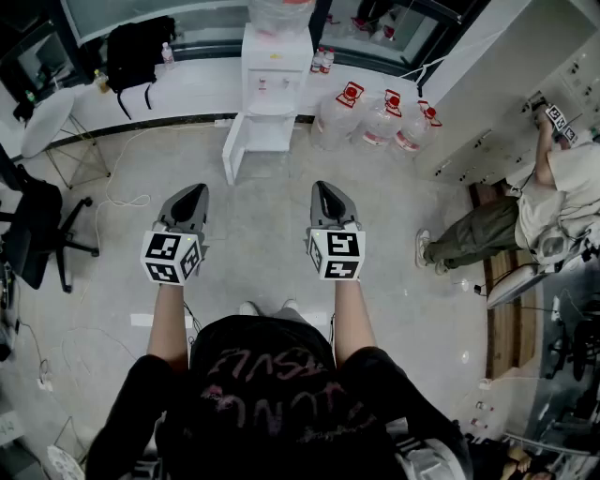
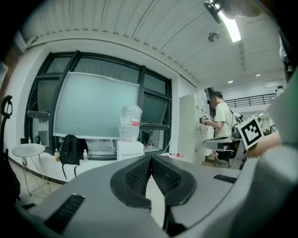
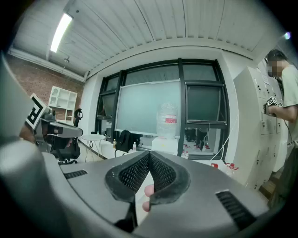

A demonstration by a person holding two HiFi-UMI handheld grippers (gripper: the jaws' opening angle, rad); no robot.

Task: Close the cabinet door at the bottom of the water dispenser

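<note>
Two grey hand-held tools, the left tool (image 1: 190,199) and the right tool (image 1: 325,197), pointed toward the white water dispenser (image 1: 272,84), both well short of it and touching nothing. The left tool was clenched, its ribbed black pads (image 2: 137,174) meeting at the tips with nothing between them; the right tool was clenched empty in the same way. The dispenser stood against a low white window ledge (image 1: 187,89) with a clear plastic bottle (image 1: 279,14) upended on its top. The white cabinet door (image 1: 232,150) at the dispenser's base stood swung open on the dispenser's left side in the head view, reaching out over the pale tiled floor (image 1: 262,244). Several clear water jugs with red caps (image 1: 380,120) sat on the floor just right of the dispenser. A black backpack (image 1: 136,52) rested on the ledge left of the dispenser, and a round white table (image 1: 47,117) stood farther left. A person in a pale shirt (image 1: 553,197) was at the white lockers (image 1: 497,112), well to the dispenser's right.
</note>
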